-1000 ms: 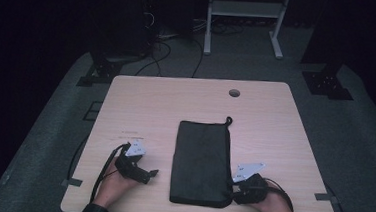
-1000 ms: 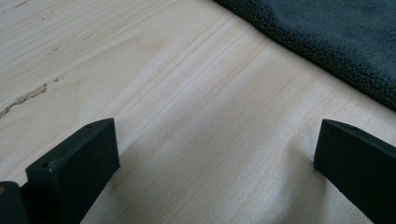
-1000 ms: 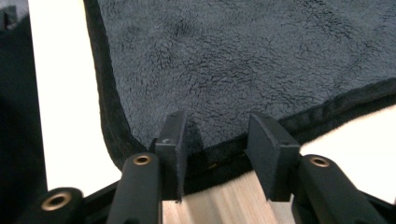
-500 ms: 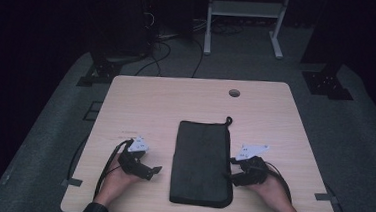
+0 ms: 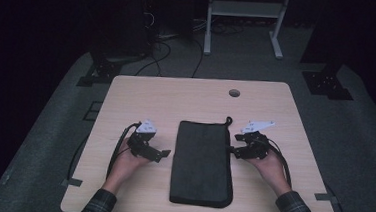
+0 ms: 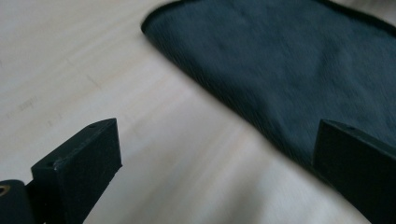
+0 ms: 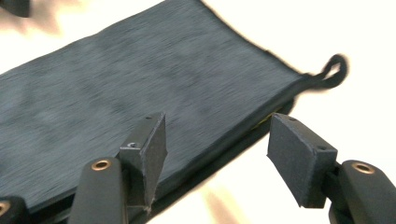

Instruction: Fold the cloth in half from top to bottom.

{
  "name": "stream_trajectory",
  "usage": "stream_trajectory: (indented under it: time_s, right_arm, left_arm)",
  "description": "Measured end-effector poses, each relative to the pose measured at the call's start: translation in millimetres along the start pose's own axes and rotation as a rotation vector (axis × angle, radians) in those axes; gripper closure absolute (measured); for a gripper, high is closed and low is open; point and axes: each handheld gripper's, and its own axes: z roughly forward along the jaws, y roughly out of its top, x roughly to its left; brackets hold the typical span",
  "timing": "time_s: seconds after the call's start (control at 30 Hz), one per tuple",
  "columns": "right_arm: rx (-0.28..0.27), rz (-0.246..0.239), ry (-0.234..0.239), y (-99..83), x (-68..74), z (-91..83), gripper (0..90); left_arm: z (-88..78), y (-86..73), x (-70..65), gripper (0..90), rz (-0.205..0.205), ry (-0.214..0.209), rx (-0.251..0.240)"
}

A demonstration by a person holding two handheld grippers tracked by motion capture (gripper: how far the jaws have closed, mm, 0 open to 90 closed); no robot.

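A dark folded cloth (image 5: 202,162) lies lengthwise in the middle of the light wooden table (image 5: 176,100), with a small hanging loop (image 5: 228,121) at its far right corner. My left gripper (image 5: 165,154) stands open just left of the cloth, jaws pointing at its edge; in the left gripper view the left gripper (image 6: 215,135) has bare table between the jaws and the cloth (image 6: 289,70) beyond. My right gripper (image 5: 233,150) is at the cloth's right edge. Its jaws have just been opening; in the right gripper view the right gripper (image 7: 219,135) straddles the cloth (image 7: 140,93) edge without pressing it.
A round cable hole (image 5: 234,92) sits near the table's far edge. Tape strips (image 5: 69,182) mark the near corners. Beyond the table are floor cables (image 5: 165,49) and a white stand (image 5: 244,20). Cables trail from both grippers toward the person.
Both hands moved away from the near edge, farther along the cloth's sides. The right gripper left the cloth's near right corner. The cloth lies as before.
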Motion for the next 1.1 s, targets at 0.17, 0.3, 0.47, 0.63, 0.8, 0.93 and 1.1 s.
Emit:
stream_trajectory:
  time_s: [0.17, 0.3, 0.47, 0.63, 0.8, 0.93, 1.1]
  right_arm:
    - [-0.002, 0.019, -0.031, 11.3, -20.4, 10.3, 37.4]
    - [-0.012, 0.050, -0.046, 15.6, -33.3, 19.0, 39.0]
    - [0.002, 0.082, -0.057, 20.8, -45.9, 35.0, 39.6]
    - [0.025, 0.105, -0.065, 21.7, -54.6, 56.0, 40.5]
    - [0.048, 0.126, -0.057, 19.7, -57.7, 72.5, 40.5]
    - [0.044, 0.111, -0.064, 19.1, -56.0, 74.5, 42.1]
    - [0.024, 0.091, -0.059, 14.9, -51.7, 72.8, 50.6]
  left_arm:
    - [10.6, 19.2, 10.7, 7.1, 0.017, -0.001, -0.010]
    - [22.7, 31.6, 17.8, 13.3, 0.034, -0.003, -0.012]
    - [42.6, 47.0, 29.4, 20.3, 0.036, 0.009, -0.016]
    - [60.9, 58.0, 38.6, 23.2, 0.016, 0.028, 0.001]
    - [76.5, 60.6, 47.0, 24.7, -0.006, 0.031, 0.043]
    - [87.0, 56.5, 47.9, 24.9, -0.001, 0.024, 0.075]
    - [92.0, 54.2, 45.5, 26.6, 0.016, 0.018, 0.103]
